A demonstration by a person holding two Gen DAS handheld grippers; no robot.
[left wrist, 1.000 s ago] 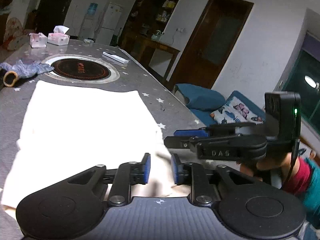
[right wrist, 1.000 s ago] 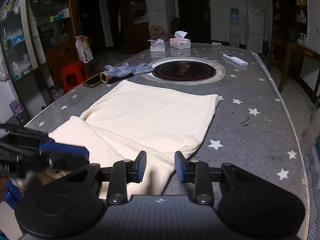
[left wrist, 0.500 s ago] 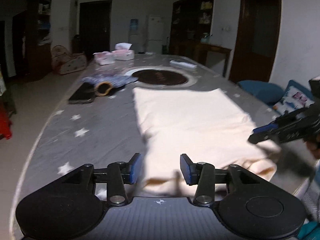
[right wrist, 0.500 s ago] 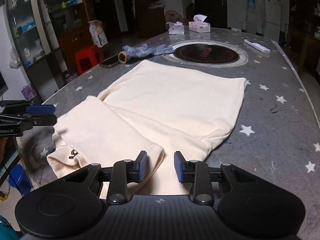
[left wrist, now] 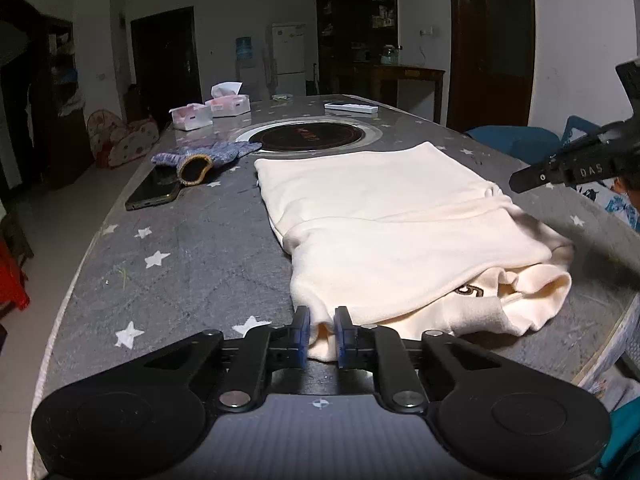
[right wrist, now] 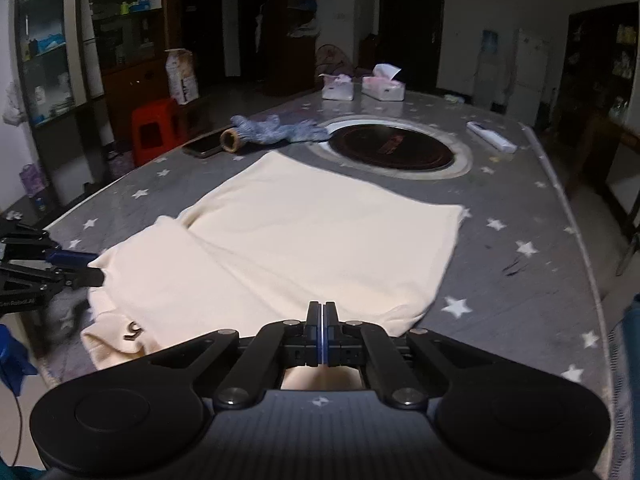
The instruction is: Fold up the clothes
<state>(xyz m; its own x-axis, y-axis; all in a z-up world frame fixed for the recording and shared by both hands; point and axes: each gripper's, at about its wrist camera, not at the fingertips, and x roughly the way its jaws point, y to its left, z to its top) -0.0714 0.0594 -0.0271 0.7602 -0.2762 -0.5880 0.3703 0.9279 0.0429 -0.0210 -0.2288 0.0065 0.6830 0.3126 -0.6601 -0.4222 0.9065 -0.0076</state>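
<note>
A cream garment (left wrist: 384,216) lies partly folded on the grey star-patterned table (left wrist: 180,256); it also shows in the right wrist view (right wrist: 304,240). My left gripper (left wrist: 322,336) is closed on the garment's near left corner, with cloth between its blue pads. My right gripper (right wrist: 322,332) has its jaws pressed together over the garment's near edge, and cloth shows under the jaws. The right gripper also shows at the right of the left wrist view (left wrist: 576,168), and the left gripper at the left of the right wrist view (right wrist: 52,268).
A round cooktop (left wrist: 308,134) is set in the table beyond the garment. A blue knit glove (left wrist: 204,156), a phone (left wrist: 154,192), two tissue boxes (left wrist: 212,110) and a white remote (left wrist: 352,107) lie around it. A red stool (right wrist: 154,128) stands beside the table.
Both grippers have closed: the left one has come down onto the garment's near left corner, and the right one has shut over its near edge. Both views have shifted.
</note>
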